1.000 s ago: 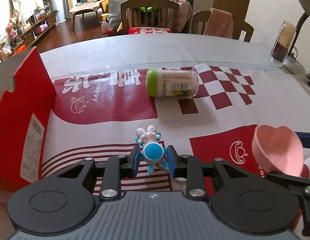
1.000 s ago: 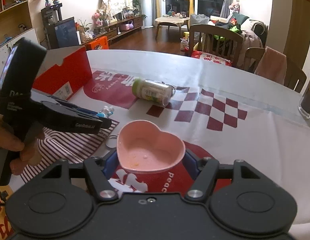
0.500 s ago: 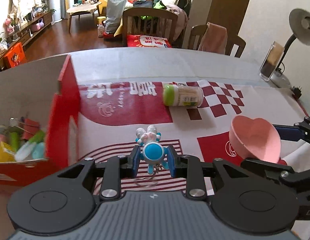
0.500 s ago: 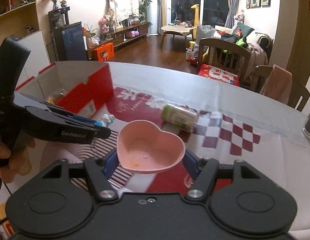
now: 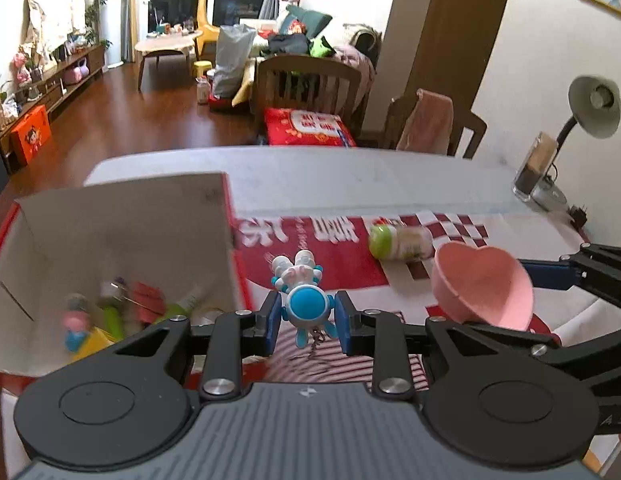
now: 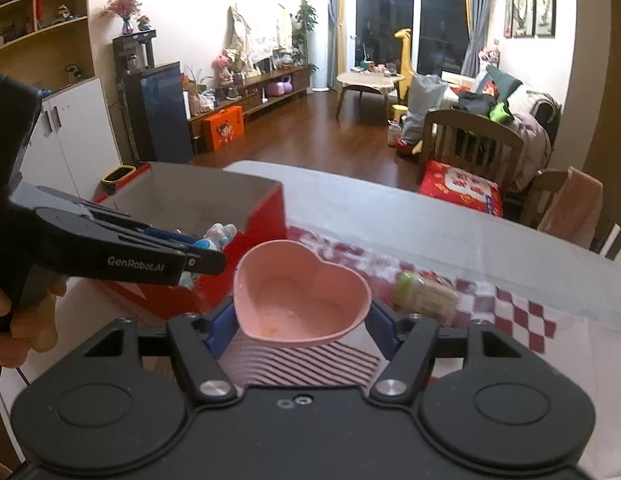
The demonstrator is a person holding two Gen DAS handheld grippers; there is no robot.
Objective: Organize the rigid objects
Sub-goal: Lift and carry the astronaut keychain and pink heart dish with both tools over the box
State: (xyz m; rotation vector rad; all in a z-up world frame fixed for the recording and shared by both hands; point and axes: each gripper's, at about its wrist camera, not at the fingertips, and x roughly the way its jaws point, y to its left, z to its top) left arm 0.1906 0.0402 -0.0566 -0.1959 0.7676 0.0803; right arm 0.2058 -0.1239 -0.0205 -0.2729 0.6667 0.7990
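Box [image 5: 122,236], red outside and bare cardboard inside, is sitting open at the table's [image 5: 350,172] left end, already holding a blurred jumble of small items. Its near wall and right-hand corner are standing up as edges to clear; above its mouth the room is looking open.

Bowl [image 6: 300,294], pink and heart-shaped, is hanging clear of the table, with the right gripper [image 6: 300,320] pinching it across its widest part, blue pads pressing on both side walls. It is looking like stiff, light, smooth plastic, probably slippery, so a hold low across the walls is seeming safer than one on the rim.

Jar [image 5: 398,242], with a green cap, is lying on its side on the checked cloth, well apart from the box. It is likely rolling easily and is best taken across its straight body.

Toy [image 5: 304,300], a small blue and white figure with a key ring dangling, is being pinched at its round body by the left gripper [image 5: 306,320], jaws nearly together, just beside the box's right wall. It is looking hard and very light.
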